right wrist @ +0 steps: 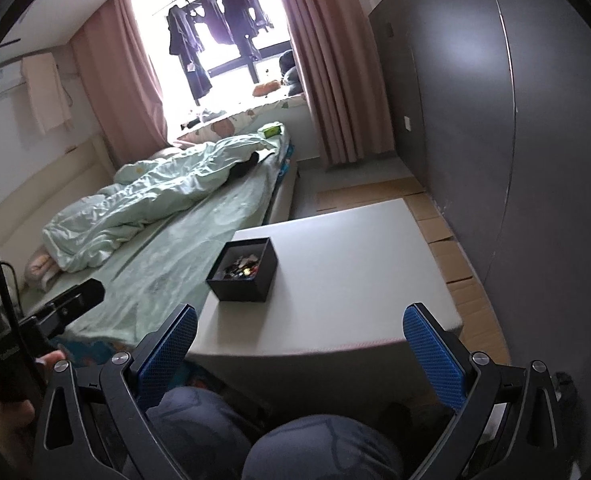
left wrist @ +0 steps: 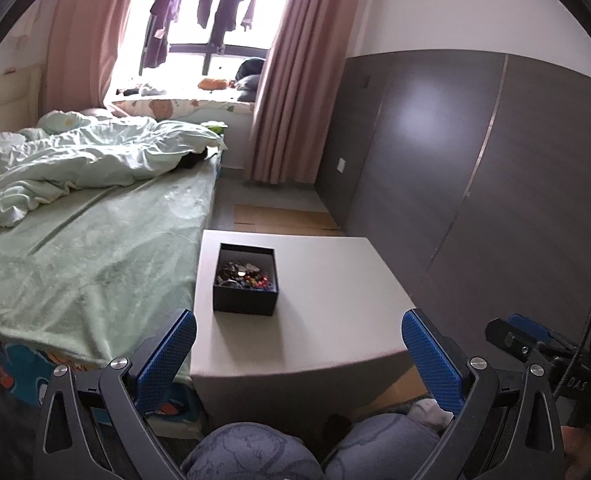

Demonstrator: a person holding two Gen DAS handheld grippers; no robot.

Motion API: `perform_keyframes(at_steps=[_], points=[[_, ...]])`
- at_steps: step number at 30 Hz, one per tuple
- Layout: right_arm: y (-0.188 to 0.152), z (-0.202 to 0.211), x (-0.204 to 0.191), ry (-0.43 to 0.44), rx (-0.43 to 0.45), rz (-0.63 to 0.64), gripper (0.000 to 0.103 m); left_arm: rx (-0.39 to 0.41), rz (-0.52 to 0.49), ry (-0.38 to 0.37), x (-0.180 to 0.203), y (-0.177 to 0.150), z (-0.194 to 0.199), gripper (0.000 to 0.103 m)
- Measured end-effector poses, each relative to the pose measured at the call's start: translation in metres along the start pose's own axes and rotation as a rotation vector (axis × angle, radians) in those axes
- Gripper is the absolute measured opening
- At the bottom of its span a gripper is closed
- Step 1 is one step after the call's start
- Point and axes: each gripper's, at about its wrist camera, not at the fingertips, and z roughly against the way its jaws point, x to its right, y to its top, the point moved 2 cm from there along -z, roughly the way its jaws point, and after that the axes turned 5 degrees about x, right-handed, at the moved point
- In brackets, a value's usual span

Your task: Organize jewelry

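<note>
Sitting on smooth table [left wrist: 335,280]: square blk box [left wrist: 244,300] (beads).

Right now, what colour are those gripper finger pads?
Blue pads, best seen in the left wrist view.

2 wrist views, above knees, facing forward, sharing table [left wrist: 335,280] and bed [right wrist: 167,248]

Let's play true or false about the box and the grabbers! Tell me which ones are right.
1. The black box sits on the white table. True.
2. The box has a lid on. False: it is open, with jewelry showing inside.
3. The left gripper is open and holds nothing. True.
4. The right gripper is squeezing a necklace. False: it is open and empty.
5. The box lies on the bed. False: the bed is beside the table.
</note>
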Motion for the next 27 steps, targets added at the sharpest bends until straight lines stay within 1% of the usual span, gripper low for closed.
perform_keyframes(at_steps=[2,4,7,11,19,27], points=[[-0.006,0.008,-0.002,0.004,-0.008,0.006,0.103,0.002,-0.012,-0.006,0.004,-0.005,0.008,0.103],[-0.014,0.015,-0.004,0.031,-0.025,0.014,0.103,-0.001,-0.026,-0.014,0.008,-0.009,0.014,0.103],[-0.024,0.027,-0.006,0.018,-0.03,0.024,0.103,-0.005,-0.03,-0.03,0.009,-0.015,0.021,0.103],[-0.031,0.044,-0.007,0.011,-0.024,0.022,0.103,0.0,-0.052,-0.023,0.012,-0.018,0.03,0.103],[-0.027,0.061,-0.016,0.007,-0.002,0.036,0.103,0.023,-0.058,-0.033,0.015,-0.015,0.046,0.103],[-0.026,0.063,-0.02,0.013,0.002,0.04,0.103,0.018,-0.056,-0.026,0.012,-0.015,0.049,0.103]])
